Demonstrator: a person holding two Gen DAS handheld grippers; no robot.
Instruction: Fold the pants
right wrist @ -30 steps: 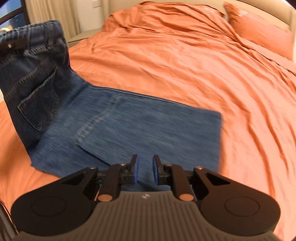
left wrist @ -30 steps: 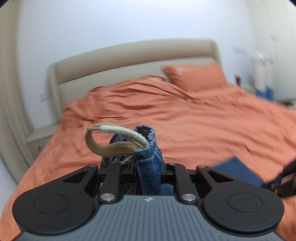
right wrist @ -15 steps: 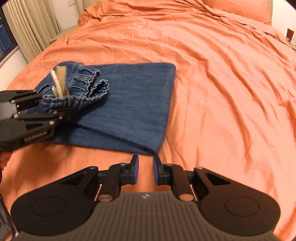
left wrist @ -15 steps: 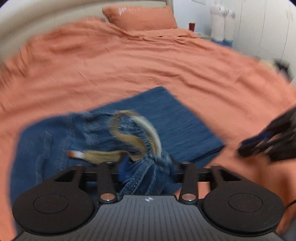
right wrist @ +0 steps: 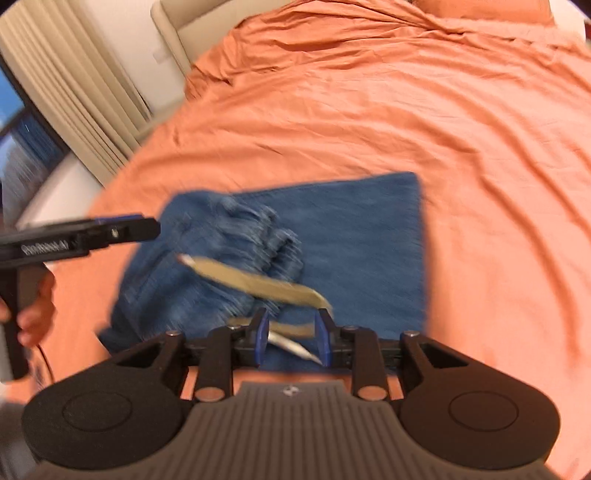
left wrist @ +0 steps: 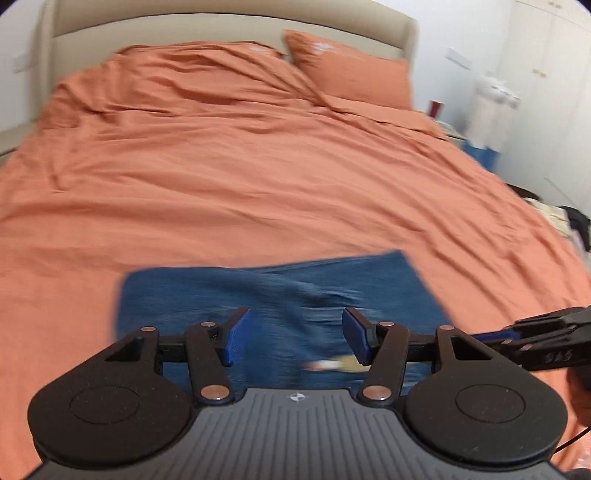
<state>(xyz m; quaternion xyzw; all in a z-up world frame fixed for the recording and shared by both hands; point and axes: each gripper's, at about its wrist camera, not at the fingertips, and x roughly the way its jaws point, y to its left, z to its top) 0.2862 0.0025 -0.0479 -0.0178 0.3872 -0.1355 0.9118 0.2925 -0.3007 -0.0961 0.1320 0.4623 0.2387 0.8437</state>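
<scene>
The blue jeans (left wrist: 280,291) lie folded on the orange bed; they also show in the right wrist view (right wrist: 354,236), with the bunched waistband (right wrist: 255,236) on top and a tan drawstring (right wrist: 258,282) across it. My left gripper (left wrist: 291,338) is open and empty just above the jeans; it shows from the side in the right wrist view (right wrist: 129,227). My right gripper (right wrist: 291,339) is open over the near edge of the jeans, with the drawstring's end lying between its fingers, not clamped. It appears at the right in the left wrist view (left wrist: 517,334).
The orange bedspread (left wrist: 240,166) covers the bed, with an orange pillow (left wrist: 351,74) and beige headboard (left wrist: 221,22) at the far end. Curtains (right wrist: 85,99) and a window stand left of the bed. White cupboards (left wrist: 546,74) are at the right.
My left gripper has opened and let go of the waistband, which now lies on the folded legs. My right gripper has opened wider and moved in over the jeans' near edge.
</scene>
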